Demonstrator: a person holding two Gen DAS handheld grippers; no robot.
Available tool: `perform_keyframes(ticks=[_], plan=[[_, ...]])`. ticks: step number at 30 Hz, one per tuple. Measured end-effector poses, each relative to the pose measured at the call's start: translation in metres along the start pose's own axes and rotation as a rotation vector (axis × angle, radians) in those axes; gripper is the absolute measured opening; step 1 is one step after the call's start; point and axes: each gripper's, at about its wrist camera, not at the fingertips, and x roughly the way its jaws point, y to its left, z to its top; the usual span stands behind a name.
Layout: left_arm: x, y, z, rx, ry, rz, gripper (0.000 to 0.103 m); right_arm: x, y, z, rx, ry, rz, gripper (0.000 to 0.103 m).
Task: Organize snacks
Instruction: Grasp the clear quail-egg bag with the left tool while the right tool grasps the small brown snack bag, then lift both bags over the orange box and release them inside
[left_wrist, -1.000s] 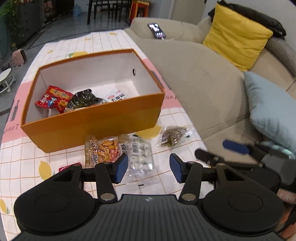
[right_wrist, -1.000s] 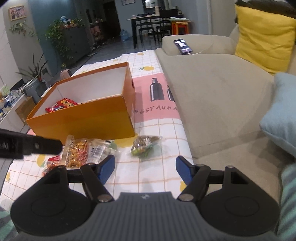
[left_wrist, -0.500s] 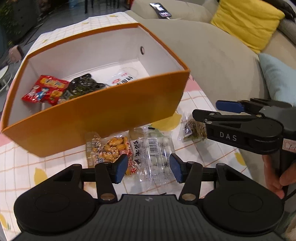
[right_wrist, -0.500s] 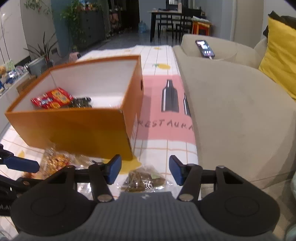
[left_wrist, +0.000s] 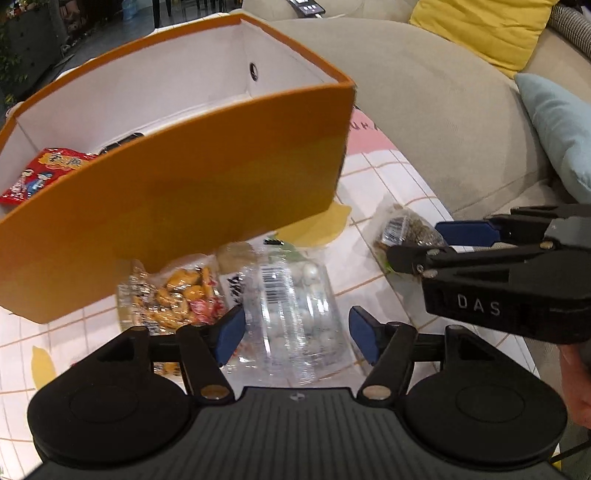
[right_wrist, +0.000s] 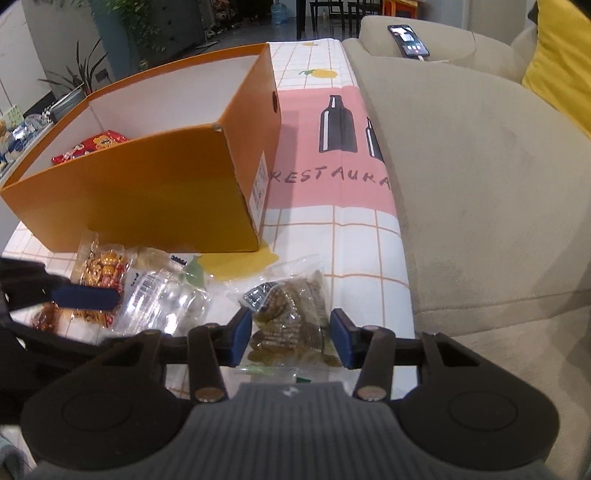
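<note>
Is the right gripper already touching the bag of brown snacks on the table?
Cannot tell. In the right wrist view, the right gripper has open jaws on both sides of the bag of brown snacks, but whether the pads meet the clear wrapper is unclear.

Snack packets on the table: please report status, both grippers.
Left gripper open over clear candy pack. Right gripper open around brown snack bag. Orange box beyond, nothing blocking.
</note>
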Motion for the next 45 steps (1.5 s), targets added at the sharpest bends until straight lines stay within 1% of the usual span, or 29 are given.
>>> perform_keyframes(ticks=[3, 6, 9, 12, 13, 18, 22, 27, 30, 35, 40, 45], plan=[[0.004, -0.006, -0.001, 0.027, -0.007, 0.030, 0.079, 0.002, -0.002, -0.001, 0.015, -0.001, 0.010, 0.046], [0.010, -0.007, -0.001, 0.034, 0.002, 0.055, 0.079, 0.003, -0.003, -0.001, 0.024, -0.003, 0.016, 0.046], [0.012, -0.008, -0.002, 0.034, -0.006, 0.060, 0.079, 0.005, -0.004, -0.002, 0.031, -0.001, 0.022, 0.044], [0.012, -0.008, -0.002, 0.032, -0.011, 0.063, 0.074, 0.005, -0.004, -0.002, 0.029, 0.001, 0.022, 0.042], [0.013, -0.008, -0.002, 0.031, -0.012, 0.059, 0.070, 0.005, -0.003, -0.002, 0.031, 0.001, 0.021, 0.042], [0.015, -0.009, -0.002, 0.038, -0.011, 0.056, 0.069, 0.006, -0.002, -0.003, 0.023, 0.003, 0.014, 0.039], [0.016, -0.012, -0.001, 0.046, -0.003, 0.067, 0.068, 0.006, 0.001, -0.005, 0.019, 0.001, 0.004, 0.035], [0.014, -0.013, 0.000, 0.017, -0.002, 0.074, 0.064, 0.001, 0.005, -0.006, 0.005, -0.011, -0.013, 0.032], [0.002, -0.011, -0.003, -0.020, -0.019, 0.071, 0.063, -0.006, 0.000, -0.006, 0.040, -0.012, 0.006, 0.031], [-0.030, -0.007, -0.007, -0.091, -0.063, 0.046, 0.063, -0.022, -0.001, -0.007, 0.052, -0.028, 0.008, 0.031], [-0.065, -0.005, -0.008, -0.103, -0.121, 0.025, 0.063, -0.042, 0.002, -0.012, 0.081, -0.048, 0.030, 0.031], [-0.105, -0.004, -0.014, -0.112, -0.188, 0.016, 0.063, -0.071, 0.010, -0.020, 0.096, -0.086, 0.041, 0.031]])
